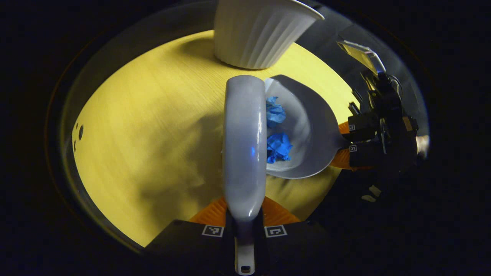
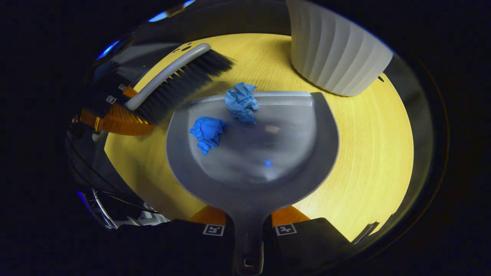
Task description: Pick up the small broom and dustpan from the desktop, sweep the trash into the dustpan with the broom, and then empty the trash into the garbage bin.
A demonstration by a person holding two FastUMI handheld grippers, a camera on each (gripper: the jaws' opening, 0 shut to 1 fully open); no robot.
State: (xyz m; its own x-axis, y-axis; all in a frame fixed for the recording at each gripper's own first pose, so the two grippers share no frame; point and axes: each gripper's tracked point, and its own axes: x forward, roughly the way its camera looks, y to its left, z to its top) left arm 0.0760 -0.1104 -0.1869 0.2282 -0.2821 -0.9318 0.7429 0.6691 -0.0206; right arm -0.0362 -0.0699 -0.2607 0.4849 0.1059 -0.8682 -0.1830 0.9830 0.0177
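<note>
In the left gripper view my left gripper (image 1: pixel 244 230) is shut on the handle of the small grey broom (image 1: pixel 244 145), whose back runs up the middle. Just right of it lies the grey dustpan (image 1: pixel 310 130) holding two crumpled blue paper balls (image 1: pixel 277 130), with my right gripper (image 1: pixel 351 143) shut on its handle. In the right gripper view my right gripper (image 2: pixel 248 230) grips the dustpan (image 2: pixel 268 153); one blue ball (image 2: pixel 208 132) rests in the pan, another blue ball (image 2: pixel 241 101) sits at its front lip. The broom (image 2: pixel 180 80), with black bristles, hangs at the pan's upper left, held by the left gripper (image 2: pixel 115 105).
A white ribbed garbage bin (image 1: pixel 257 32) stands on the yellow desktop (image 1: pixel 153 126) just beyond the dustpan, and the bin (image 2: pixel 337 53) appears at the upper right of the right gripper view. The desktop (image 2: pixel 368 153) is round-edged, with dark surroundings past its rim.
</note>
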